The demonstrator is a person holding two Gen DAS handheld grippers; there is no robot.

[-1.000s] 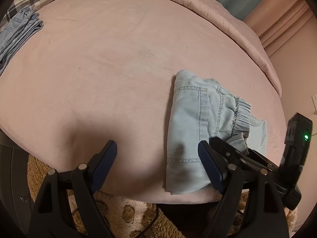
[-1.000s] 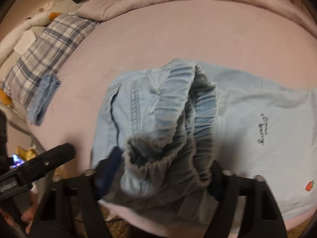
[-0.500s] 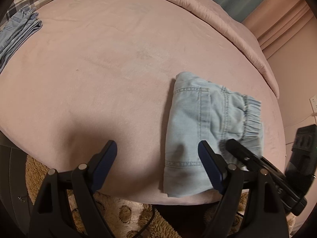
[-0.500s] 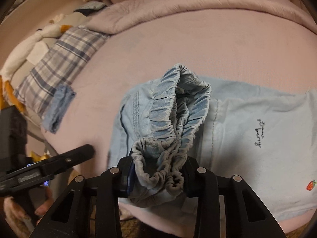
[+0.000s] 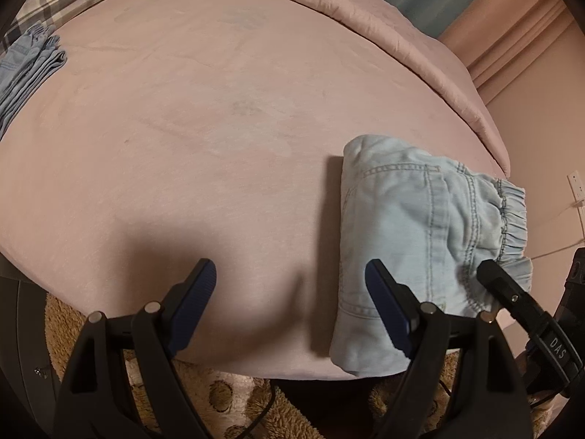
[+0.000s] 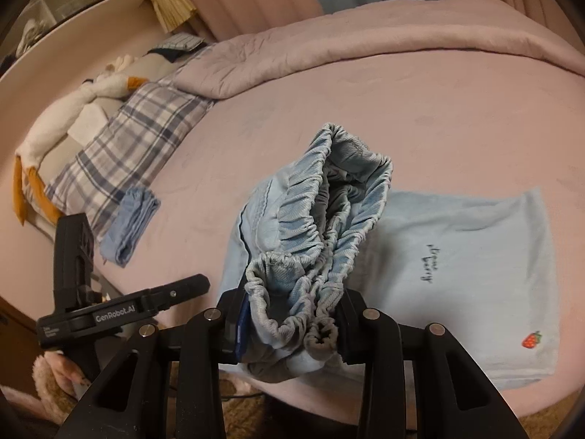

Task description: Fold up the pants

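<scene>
Right gripper (image 6: 289, 323) closed on, lifted pants (image 6: 310, 241) waistband.

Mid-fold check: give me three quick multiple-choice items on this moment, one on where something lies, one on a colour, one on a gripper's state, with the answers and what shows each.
1. Where does the spare folded denim garment lie?
A. beside the plaid pillow
B. on the floor rug
C. on top of the held pants

2. What colour is the small fruit motif on the flat pale cloth?
A. green
B. red
C. yellow

3. What is the right gripper doing?
A. open and empty
B. out of view
C. shut on the pants' waistband

Answers: 1 A, it lies on the bed against the pillow's corner. 2 B, a red strawberry shows near the cloth's corner. 3 C, its jaws have just been closing and the gathered elastic is pinched between its fingers.
</scene>
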